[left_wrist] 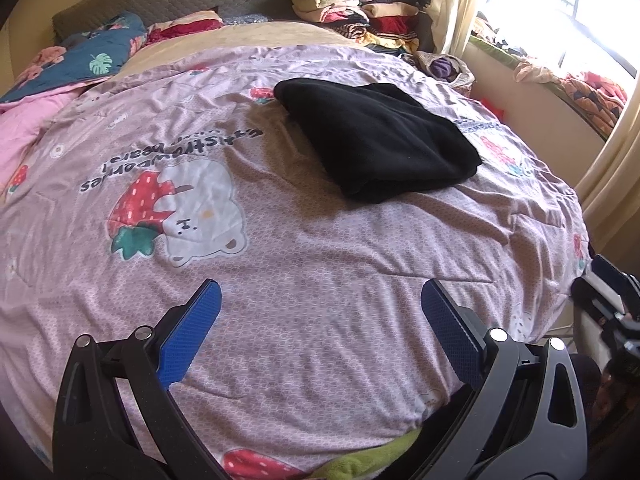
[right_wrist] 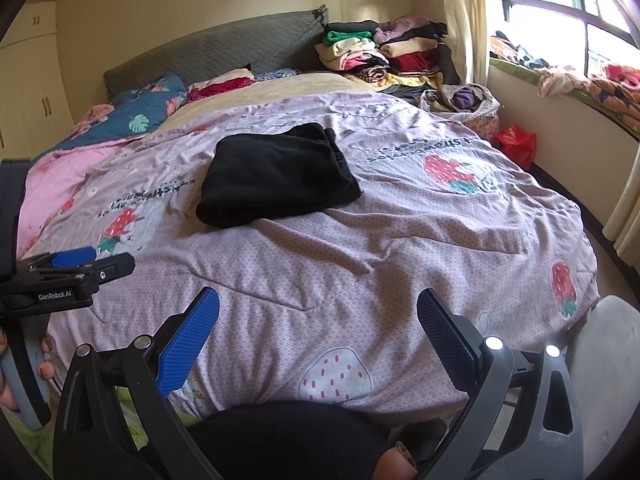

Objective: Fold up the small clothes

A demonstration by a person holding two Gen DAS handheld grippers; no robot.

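A black garment lies folded into a thick rectangle on the pink strawberry-print bedspread, toward the bed's middle. My left gripper hovers open above the near part of the bedspread, well short of the garment, nothing between its blue pads. My right gripper is also open and empty, near the bed's front edge. In the right wrist view the left gripper shows at the left edge. The right gripper's black body shows at the right edge of the left wrist view.
Stacks of folded clothes sit at the head of the bed by the grey headboard. A blue and pink quilt is bunched at the far left. A fabric basket and red bag stand under the window.
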